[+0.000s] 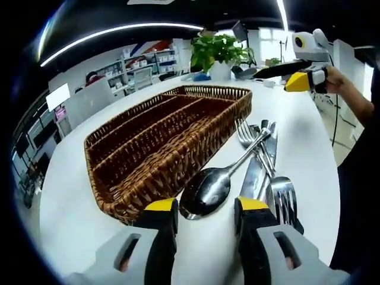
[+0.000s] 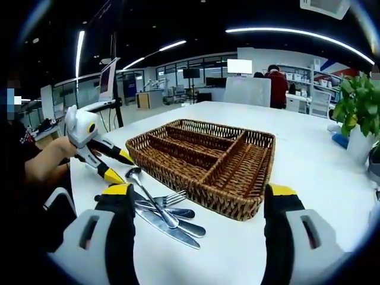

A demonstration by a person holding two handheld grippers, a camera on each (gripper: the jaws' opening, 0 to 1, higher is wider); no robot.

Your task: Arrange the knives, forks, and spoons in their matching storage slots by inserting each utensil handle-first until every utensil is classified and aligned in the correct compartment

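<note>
Left gripper: fingers spread, empty, spoon bowl lying between the tips, forks and knife just beside the right finger. Right gripper: fingers spread wide, empty, wicker tray beyond and between them, utensil pile beside the left finger. Tray compartments bare on white table.
</note>
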